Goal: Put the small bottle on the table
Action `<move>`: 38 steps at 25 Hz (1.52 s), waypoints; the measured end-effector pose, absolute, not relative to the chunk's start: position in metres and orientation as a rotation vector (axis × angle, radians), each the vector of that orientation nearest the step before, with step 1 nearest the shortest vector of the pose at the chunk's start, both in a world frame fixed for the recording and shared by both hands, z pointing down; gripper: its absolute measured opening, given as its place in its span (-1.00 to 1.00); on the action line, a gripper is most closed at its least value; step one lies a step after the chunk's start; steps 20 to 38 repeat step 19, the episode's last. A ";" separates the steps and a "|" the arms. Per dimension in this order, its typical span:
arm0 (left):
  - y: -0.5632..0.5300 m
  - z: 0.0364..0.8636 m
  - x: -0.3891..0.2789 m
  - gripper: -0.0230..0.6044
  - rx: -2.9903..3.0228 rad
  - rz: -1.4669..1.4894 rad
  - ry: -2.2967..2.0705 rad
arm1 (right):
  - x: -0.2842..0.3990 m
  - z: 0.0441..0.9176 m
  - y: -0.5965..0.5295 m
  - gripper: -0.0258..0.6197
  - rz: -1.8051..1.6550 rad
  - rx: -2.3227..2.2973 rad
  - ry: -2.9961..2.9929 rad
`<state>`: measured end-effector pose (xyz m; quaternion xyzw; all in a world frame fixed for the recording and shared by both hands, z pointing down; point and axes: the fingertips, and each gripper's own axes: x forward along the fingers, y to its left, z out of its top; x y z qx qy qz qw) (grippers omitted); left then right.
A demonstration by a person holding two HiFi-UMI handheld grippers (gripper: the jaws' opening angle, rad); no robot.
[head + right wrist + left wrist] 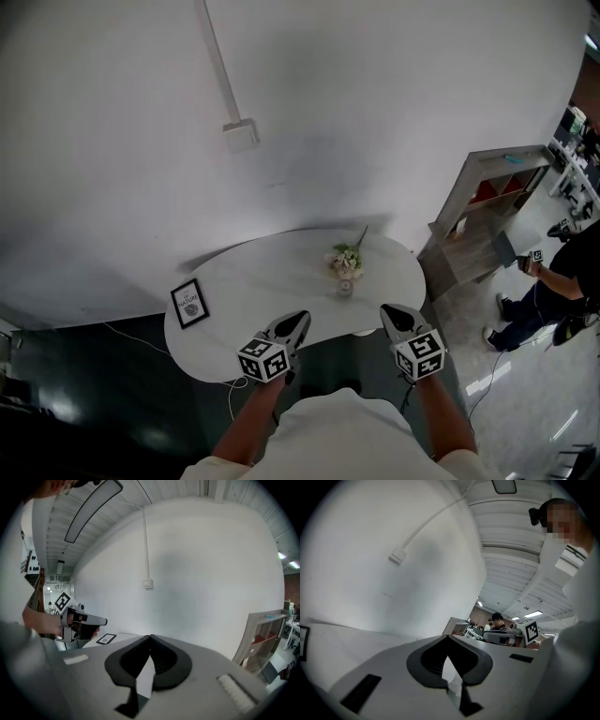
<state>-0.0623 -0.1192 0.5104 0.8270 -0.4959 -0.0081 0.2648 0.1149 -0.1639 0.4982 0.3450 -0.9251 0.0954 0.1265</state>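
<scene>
Holding both grippers up at the near edge of the round white worktop [253,277], nothing in either one.

So the left gripper [300,321] has its jaws pressed together with nothing between them, and the right gripper [388,312] looks the same, closed tight and empty. They sit side by side, both aimed across the worktop toward the white wall. The small bottle [345,287] is already standing upright on the worktop, right of the middle, with a little bunch of flowers [345,255] poking out of it, well apart from both grippers. A small framed picture [189,304] stands at the left edge. Off to the right there's a grey shelf unit [487,202].
</scene>
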 end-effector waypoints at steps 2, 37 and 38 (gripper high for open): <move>-0.121 0.510 -0.063 -0.91 2.237 -0.022 -1.338 | 0.115 0.497 -0.165 -0.89 0.279 1.011 -2.693; -0.129 0.507 -0.065 -0.91 2.243 -0.030 -1.328 | 0.111 0.493 -0.170 -0.89 0.261 1.016 -2.692; -0.129 0.507 -0.065 -0.91 2.243 -0.030 -1.328 | 0.111 0.493 -0.170 -0.89 0.261 1.016 -2.692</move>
